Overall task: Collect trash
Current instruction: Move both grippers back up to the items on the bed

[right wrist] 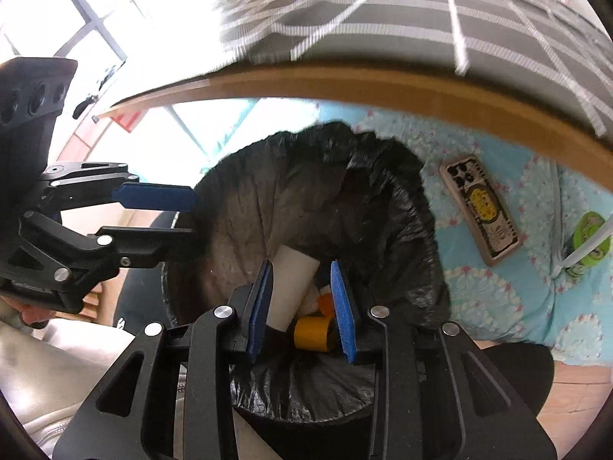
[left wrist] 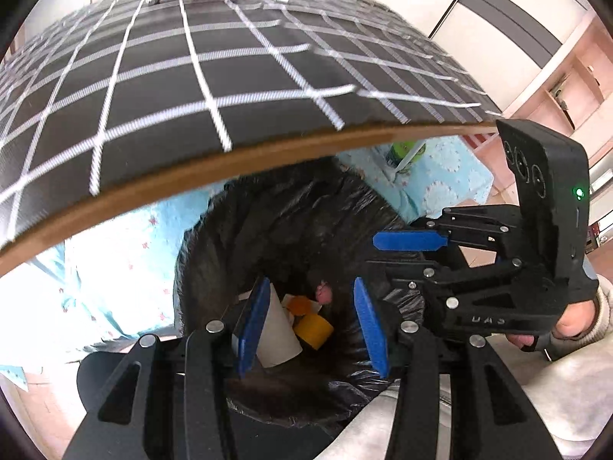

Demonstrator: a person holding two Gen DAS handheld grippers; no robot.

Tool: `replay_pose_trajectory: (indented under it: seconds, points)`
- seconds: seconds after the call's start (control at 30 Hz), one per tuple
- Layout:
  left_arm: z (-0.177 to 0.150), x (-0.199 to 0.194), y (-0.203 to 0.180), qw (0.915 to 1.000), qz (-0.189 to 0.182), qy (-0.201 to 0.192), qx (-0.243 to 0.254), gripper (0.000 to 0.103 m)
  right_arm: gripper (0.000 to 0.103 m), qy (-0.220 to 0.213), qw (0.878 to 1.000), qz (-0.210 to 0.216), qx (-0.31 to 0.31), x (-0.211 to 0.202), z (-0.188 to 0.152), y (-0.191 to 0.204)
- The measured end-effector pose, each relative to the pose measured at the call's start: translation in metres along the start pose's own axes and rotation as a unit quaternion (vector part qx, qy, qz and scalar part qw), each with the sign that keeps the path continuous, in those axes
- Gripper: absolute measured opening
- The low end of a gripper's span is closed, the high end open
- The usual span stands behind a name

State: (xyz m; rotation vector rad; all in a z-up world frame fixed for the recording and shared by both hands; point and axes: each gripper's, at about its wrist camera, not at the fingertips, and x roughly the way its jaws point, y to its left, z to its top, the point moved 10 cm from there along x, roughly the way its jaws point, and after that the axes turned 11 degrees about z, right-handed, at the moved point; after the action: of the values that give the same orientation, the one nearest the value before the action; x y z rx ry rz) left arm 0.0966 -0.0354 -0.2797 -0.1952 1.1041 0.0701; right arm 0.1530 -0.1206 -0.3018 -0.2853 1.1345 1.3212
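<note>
A bin lined with a black bag (left wrist: 291, 207) (right wrist: 383, 199) stands below the table edge. Inside lie a white cardboard tube (left wrist: 279, 329) (right wrist: 291, 287), a yellow tape roll (left wrist: 314, 329) (right wrist: 312, 333), an orange scrap (left wrist: 299, 304) and a small pink piece (left wrist: 324, 292). My left gripper (left wrist: 312, 326) hangs open and empty over the bin mouth; it also shows in the right wrist view (right wrist: 184, 218). My right gripper (right wrist: 302, 306) is open and empty over the bin, and shows from the side in the left wrist view (left wrist: 375, 253).
A table with a black, white-gridded cloth (left wrist: 191, 76) (right wrist: 459, 19) and wooden edge overhangs the bin. A light blue patterned blanket (right wrist: 498, 276) lies beyond, with a flat printed box (right wrist: 481, 211) and a green can (right wrist: 590, 237) on it.
</note>
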Motion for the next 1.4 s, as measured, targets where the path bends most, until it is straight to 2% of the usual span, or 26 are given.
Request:
replay_pose_trajectory:
  seconds: [0.63,1.0,1.23,1.4]
  points:
    - [0.033,-0.081,0.001,0.9951,0.018,-0.096,0.019,0.044,0.031,-0.074,0.996,-0.028,-0.036,-0.067,0.038,0.016]
    - [0.068,-0.090,0.020,0.9913,0.036,-0.125,0.022,0.044,0.031,-0.100,0.992,-0.034,-0.069,-0.087,0.066,0.022]
    - [0.110,-0.095,0.043,0.9872,0.057,-0.147,0.026,0.044,0.031,-0.113,0.990,-0.040,-0.078,-0.088,0.096,0.017]
    - [0.134,-0.089,0.058,0.9869,0.064,-0.147,0.023,0.044,0.031,-0.116,0.989,-0.050,-0.082,-0.088,0.119,0.007]
